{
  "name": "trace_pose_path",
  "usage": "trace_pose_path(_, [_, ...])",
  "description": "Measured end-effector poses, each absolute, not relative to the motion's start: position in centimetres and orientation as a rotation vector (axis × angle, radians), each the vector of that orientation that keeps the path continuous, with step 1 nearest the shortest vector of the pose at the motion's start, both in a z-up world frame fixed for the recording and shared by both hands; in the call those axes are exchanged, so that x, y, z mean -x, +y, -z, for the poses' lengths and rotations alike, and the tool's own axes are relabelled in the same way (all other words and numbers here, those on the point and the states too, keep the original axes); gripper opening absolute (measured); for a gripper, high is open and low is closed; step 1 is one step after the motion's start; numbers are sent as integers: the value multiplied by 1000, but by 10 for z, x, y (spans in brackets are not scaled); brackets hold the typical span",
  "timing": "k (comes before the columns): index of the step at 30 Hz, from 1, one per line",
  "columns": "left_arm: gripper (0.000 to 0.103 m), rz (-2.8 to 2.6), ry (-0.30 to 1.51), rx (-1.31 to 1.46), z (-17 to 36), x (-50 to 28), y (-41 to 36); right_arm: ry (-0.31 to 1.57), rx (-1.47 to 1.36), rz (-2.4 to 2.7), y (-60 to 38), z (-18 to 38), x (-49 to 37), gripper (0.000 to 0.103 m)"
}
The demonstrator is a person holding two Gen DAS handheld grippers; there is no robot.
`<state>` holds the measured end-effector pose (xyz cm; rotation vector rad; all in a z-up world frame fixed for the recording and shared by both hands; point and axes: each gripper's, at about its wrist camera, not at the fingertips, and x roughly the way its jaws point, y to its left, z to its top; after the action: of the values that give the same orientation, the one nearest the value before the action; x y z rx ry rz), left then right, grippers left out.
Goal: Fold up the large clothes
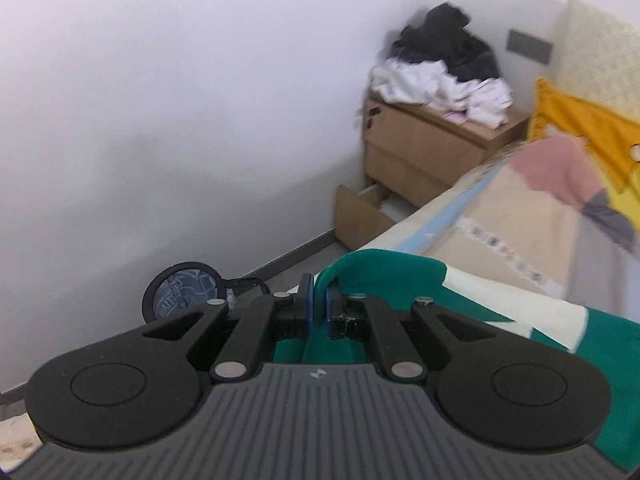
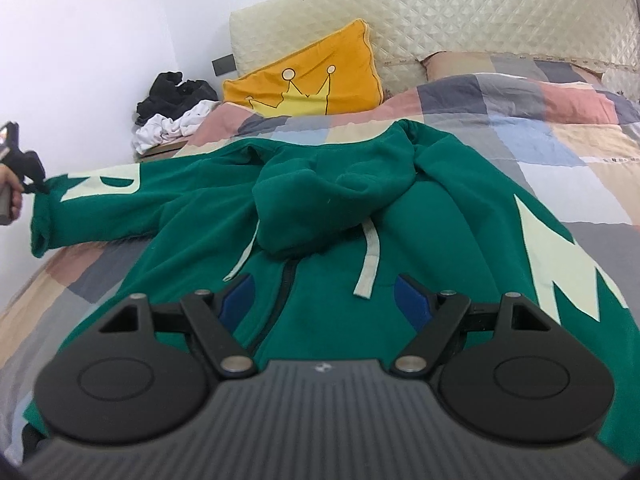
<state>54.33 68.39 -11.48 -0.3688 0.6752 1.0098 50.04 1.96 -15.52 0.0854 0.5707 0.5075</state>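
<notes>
A large green hoodie (image 2: 320, 216) with cream letters lies front up on the patchwork bed (image 2: 552, 148), its hood flopped over the chest. One sleeve (image 2: 104, 196) stretches out to the left past the bed's edge. My left gripper (image 1: 319, 300) is shut on that sleeve's cuff (image 1: 360, 268), and it also shows in the right wrist view as the left gripper (image 2: 38, 184) held by a hand at the far left. My right gripper (image 2: 326, 304) hangs open just above the hoodie's zipper, nothing between its blue pads (image 2: 412, 306).
A yellow crown pillow (image 2: 308, 80) leans on the quilted headboard (image 2: 440, 12). A wooden nightstand (image 1: 424, 148) with an open bottom drawer carries a heap of black and white clothes (image 1: 440, 68). A round dark object (image 1: 180, 288) sits on the floor by the wall.
</notes>
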Motion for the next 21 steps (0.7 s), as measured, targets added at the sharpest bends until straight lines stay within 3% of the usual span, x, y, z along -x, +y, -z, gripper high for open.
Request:
trace_pose_path(6, [7,-1042,748,358,190,-558,704,636,-88,-482,26,172,-519,79])
trace_pose_path(12, [9,-1002,793,378,206,-561,702,670,-111,-485,28,179,-525,79])
trace_pose_path(15, [34,-970,816,379,193,-554,689,670,-109,-496,29,178,-523,79])
trace_pose_path(16, [51,-968,820,393,187,-549,684,667,-108,-503,29,177,-521,79])
trace_pose_path(17, [55,-954,813,425,180,-543,679,661,-106,-511,29,176,-518,79])
trace_pose_path(21, [55,-894,797,495,151,-517,643,634,-95,-532,24,169,-509,79])
